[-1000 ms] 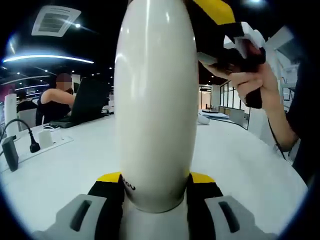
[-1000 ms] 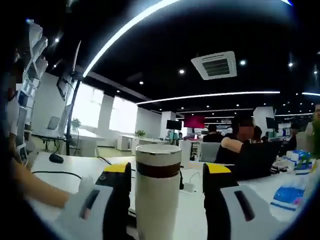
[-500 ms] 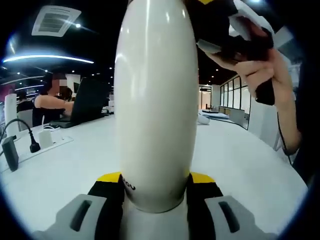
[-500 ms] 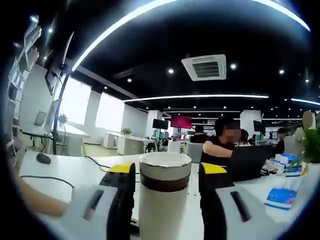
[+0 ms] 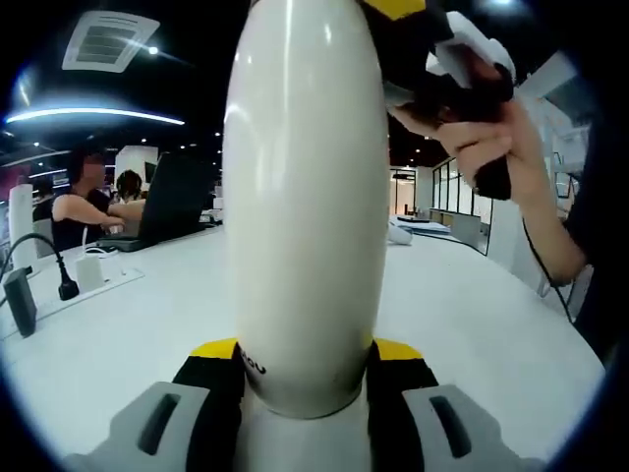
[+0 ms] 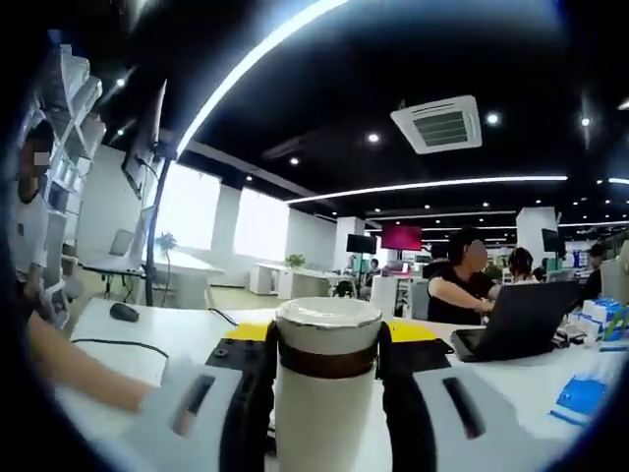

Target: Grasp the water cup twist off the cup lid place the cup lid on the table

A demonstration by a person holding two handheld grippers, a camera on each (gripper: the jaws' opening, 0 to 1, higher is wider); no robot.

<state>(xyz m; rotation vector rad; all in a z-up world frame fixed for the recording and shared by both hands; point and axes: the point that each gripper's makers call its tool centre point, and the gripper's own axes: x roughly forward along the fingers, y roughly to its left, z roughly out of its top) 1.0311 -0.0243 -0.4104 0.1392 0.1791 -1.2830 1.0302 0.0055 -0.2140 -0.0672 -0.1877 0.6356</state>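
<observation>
- Left gripper (image 5: 305,369): jaws closed against both sides of the lower body of the water cup (image 5: 305,197); the cup stands upright between them, above the white table (image 5: 472,315).
- Right gripper (image 6: 327,344): jaws pressed against both sides of the cup lid (image 6: 327,334) at its dark band; in the left gripper view this gripper sits at the cup's top, held by a hand (image 5: 496,147).
- Risk, slip: the cup body is smooth and glossy; if the left grip is weak, the body may rotate with the lid and the thread will not release.
- Risk, tilt: uneven twisting force at the top may lever the cup out of the lower jaws; any contents could spill.
- Risk, drop: the lid may slide out of the jaws once free, since contact is on a narrow band.
- Hidden: the cup's base and its contact with the table are cut off by the left jaws; the lid-to-body seam cannot be made out; whether the lid is loosened cannot be determined; the cup's contents are not visible.
</observation>
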